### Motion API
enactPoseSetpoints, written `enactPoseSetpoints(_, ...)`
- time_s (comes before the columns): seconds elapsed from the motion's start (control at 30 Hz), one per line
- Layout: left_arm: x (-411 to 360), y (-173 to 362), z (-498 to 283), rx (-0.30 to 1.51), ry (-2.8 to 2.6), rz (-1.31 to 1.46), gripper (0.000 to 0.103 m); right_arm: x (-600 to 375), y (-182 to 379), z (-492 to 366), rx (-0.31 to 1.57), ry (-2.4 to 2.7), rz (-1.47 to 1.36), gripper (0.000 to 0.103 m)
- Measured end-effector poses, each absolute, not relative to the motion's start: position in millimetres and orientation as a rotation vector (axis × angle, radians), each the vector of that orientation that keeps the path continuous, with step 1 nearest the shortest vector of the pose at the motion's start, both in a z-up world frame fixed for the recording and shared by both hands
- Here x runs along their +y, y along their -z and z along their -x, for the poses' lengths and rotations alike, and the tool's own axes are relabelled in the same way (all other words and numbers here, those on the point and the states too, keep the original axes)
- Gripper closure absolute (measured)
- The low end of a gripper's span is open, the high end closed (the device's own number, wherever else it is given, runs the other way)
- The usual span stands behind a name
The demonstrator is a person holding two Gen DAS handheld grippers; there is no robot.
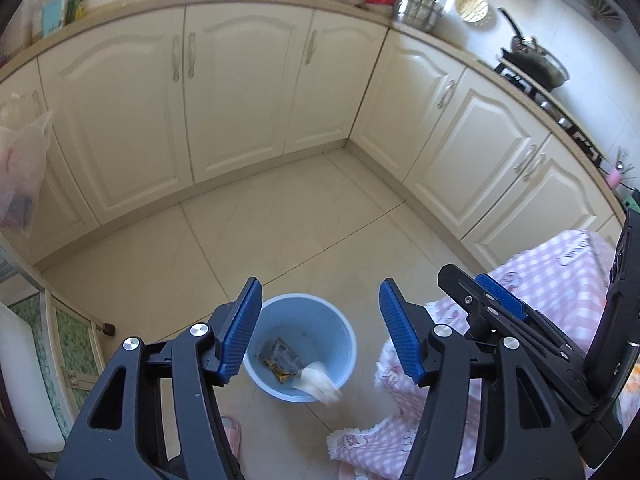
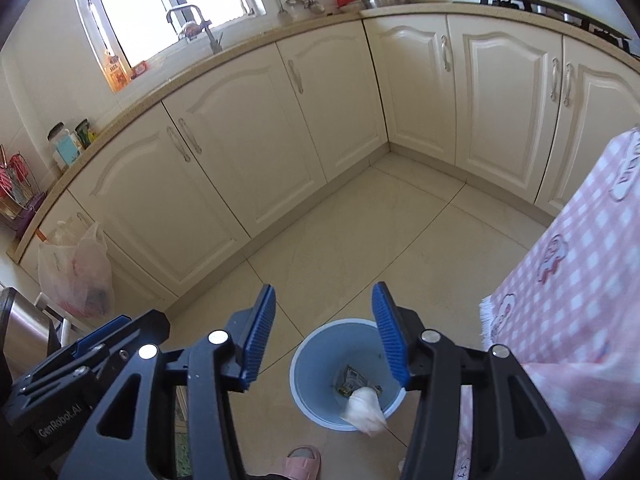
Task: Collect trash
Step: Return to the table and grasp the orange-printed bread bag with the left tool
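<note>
A crumpled white tissue [image 1: 320, 380] appears blurred at the near rim of the blue bucket [image 1: 340, 328], its long axis slanting from inside the bucket out toward the camera. A printed wrapper [image 1: 282, 358] lies on the bucket's bottom. The bucket stands on the tiled floor [image 1: 280, 220] beside a pink checked cloth [image 1: 560, 264]. Left gripper [image 1: 320, 328] and right gripper [image 2: 324, 336] both hover above, released, nothing between the pads.
</note>
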State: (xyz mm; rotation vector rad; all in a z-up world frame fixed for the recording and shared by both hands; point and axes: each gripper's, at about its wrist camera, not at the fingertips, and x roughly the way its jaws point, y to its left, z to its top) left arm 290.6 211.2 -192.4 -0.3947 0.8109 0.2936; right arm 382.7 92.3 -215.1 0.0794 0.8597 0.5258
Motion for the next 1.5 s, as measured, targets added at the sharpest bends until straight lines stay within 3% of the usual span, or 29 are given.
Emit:
enactPoseSetpoints(0.3,154,132,-257,0.703,-0.162,0.350,0.043,15,137,-324,0.706,-0.420,-0.097,0.051)
enactPoseSetpoints(0.6,43,89,-244,0.649,0.104,0.251,0.038,-115,86,-254,0.568,-0.199,-0.126,0.048)
enactPoseSetpoints(0.97,-97,110,-251,0.743,0.360,0.111,0.034,-259,94,-206,0.555,0.073,-0.204,0.046)
enactPoseSetpoints(1.27,-130,139,-278,0.825,0.358,0.081,0.035,-305,116,-204,0.590,0.105,-0.281,0.045)
enactPoseSetpoints(1.33,-134,141,-280,0.837,0.379,0.078,0.048,-308,118,-207,0.595,0.105,-0.293,0.045)
enactPoseSetpoints(1.4,-137,142,-280,0.842,0.423,0.100,0.072,-310,119,-209,0.598,0.102,-0.305,0.045)
enactPoseSetpoints(1.43,-139,141,-280,0.845,0.447,0.106,0.075,-310,119,-210,0.598,0.102,-0.308,0.045)
enactPoseSetpoints(1.47,-141,140,-278,0.841,0.455,0.096,0.088,-309,118,-210,0.596,0.103,-0.310,0.045)
enactPoseSetpoints(1.5,-143,139,-278,0.835,0.465,0.089,0.091,-310,117,-210,0.594,0.104,-0.311,0.045)
